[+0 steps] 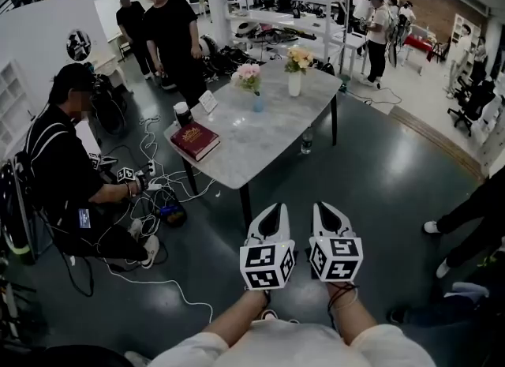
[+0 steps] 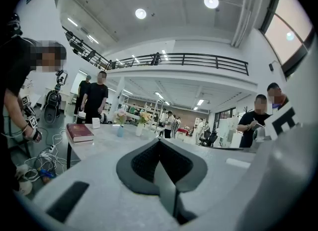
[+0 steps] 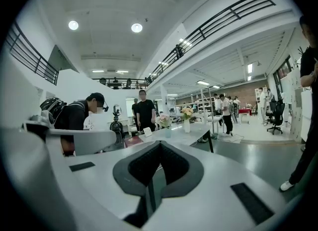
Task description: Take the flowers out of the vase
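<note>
A marble-topped table [image 1: 268, 140] stands a few steps ahead. On it are pink flowers [image 1: 249, 76] in a small blue vase [image 1: 258, 104] and yellow flowers [image 1: 298, 58] in a white vase [image 1: 294, 84]. My left gripper [image 1: 274, 212] and right gripper [image 1: 323, 211] are side by side low in the head view, short of the table. Both are shut with nothing between the jaws. In the left gripper view, the pink flowers [image 2: 119, 117] and yellow flowers [image 2: 144, 117] show far beyond the shut left gripper [image 2: 160, 143]. In the right gripper view, the yellow flowers [image 3: 187, 112] rise past the right gripper [image 3: 159, 145].
A red book [image 1: 195, 139], a cup [image 1: 182, 113] and a small card [image 1: 208, 102] lie on the table's near-left end. A seated person [image 1: 67, 176] with floor cables [image 1: 150, 184] is left of it. Two people [image 1: 170, 30] stand behind. A person's legs [image 1: 467, 214] are at right.
</note>
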Available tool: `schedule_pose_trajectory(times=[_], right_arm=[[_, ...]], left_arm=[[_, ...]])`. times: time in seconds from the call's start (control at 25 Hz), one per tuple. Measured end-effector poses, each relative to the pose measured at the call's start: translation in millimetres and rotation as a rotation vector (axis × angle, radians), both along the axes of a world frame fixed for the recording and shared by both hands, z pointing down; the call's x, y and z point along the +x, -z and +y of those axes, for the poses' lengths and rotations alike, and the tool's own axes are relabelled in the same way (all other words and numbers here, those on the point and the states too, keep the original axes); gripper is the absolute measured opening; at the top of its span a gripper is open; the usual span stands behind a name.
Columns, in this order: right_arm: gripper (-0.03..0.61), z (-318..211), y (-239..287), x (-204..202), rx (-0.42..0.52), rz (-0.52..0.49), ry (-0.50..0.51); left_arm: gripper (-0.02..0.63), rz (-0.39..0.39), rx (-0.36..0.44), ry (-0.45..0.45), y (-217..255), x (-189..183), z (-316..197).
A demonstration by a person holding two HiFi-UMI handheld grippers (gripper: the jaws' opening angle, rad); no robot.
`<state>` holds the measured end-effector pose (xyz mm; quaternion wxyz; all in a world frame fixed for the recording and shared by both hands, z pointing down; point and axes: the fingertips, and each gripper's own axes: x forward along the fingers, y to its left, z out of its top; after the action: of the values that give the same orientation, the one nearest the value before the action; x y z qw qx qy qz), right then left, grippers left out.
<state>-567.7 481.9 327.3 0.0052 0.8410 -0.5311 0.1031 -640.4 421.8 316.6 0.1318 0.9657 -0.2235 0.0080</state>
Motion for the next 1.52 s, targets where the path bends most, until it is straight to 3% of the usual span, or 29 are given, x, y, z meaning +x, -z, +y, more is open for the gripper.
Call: schedule_pose_trajectory(times=[0.36, 0.8, 1.12, 1.52], right_arm=[[0.005, -20, -6, 14, 0.032, -0.041, -0.051], [0.005, -27, -25, 36, -0.001, -0.077, -0.116], [0.005, -42, -27, 72, 0.008, -0.080, -0.108], [0.005, -90, -18, 140, 0.014, -0.071, -0.029]], left_arm=[[0.008, -0.021, 0.020, -0.021, -6, 3, -28], [0.008, -0.040, 0.003, -0.051, -20, 21, -52], [0.008, -0.043, 0.004, -0.041, -25, 53, -64], [0.008, -0.043, 0.007, 0.015, -20, 121, -103]])
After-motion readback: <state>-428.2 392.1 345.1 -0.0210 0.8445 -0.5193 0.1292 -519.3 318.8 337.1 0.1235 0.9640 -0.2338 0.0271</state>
